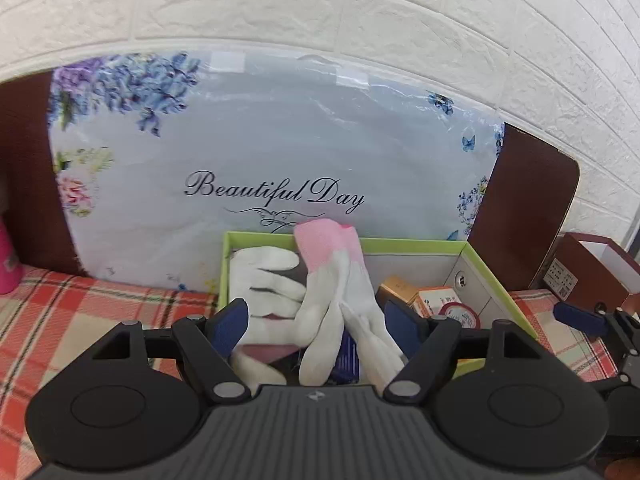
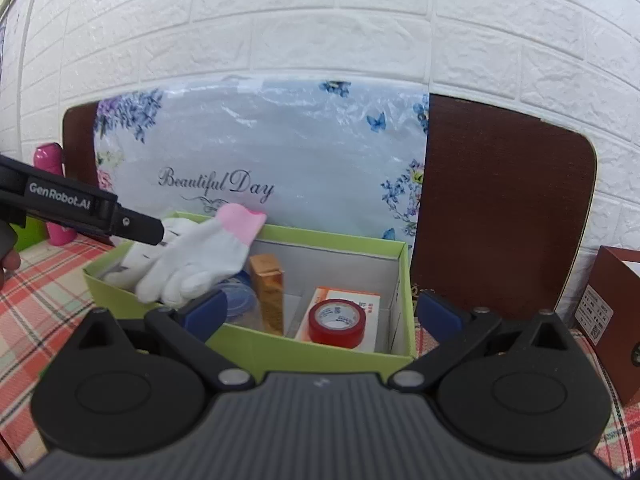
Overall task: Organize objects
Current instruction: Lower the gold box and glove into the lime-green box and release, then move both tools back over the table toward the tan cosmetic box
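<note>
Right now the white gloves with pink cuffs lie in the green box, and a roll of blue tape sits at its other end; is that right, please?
Not quite: the tape roll is red, not blue, as the right wrist view shows. The white gloves do lie in the green box, with the tape at its other end.

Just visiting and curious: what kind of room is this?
Probably a home, perhaps a bedroom: a brown headboard-like panel against a white brick-pattern wall, a plaid cloth, and a green box of household odds and ends.
</note>
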The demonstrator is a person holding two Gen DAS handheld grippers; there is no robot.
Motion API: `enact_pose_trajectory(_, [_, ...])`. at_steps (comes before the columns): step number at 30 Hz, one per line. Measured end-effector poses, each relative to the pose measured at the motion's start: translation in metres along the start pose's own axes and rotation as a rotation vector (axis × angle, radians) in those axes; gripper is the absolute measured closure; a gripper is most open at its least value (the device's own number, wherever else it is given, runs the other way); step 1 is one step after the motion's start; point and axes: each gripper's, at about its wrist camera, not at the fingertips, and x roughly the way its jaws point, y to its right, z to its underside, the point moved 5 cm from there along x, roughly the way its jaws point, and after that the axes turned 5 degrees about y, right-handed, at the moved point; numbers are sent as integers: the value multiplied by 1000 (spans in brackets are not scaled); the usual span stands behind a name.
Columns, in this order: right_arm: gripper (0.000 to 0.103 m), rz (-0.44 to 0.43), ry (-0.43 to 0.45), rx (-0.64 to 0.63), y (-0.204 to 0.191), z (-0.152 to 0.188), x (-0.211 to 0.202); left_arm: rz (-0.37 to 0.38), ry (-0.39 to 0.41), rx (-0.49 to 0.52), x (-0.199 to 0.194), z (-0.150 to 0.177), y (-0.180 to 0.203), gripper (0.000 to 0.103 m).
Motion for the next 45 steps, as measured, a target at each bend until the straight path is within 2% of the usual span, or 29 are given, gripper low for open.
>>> enact_pose_trajectory(4, [0, -20, 10, 17, -7, -3, -28, -11, 29, 4, -33, 2, 6, 20])
enact_pose_trajectory(9, [0, -47, 3, 35, -16, 7, -65, 2, 48, 14, -72, 24, 17, 18])
enact_pose_trajectory(17, [0, -51, -58, 100, -24, 46, -106, 7, -41, -7, -99, 85, 25, 17])
enact_pose_trajectory(25, [0, -38, -144, 147, -23, 85, -123, -26, -140, -75, -100, 129, 15, 17])
enact_pose_trajectory(34, [0, -3, -233, 213, -14, 115, -132, -82, -186, -99, -101, 148, 3, 17])
enact_pose_trajectory(45, [0, -6, -264, 215, -20, 121, -137, -35, -225, -65, -73, 160, 12, 17])
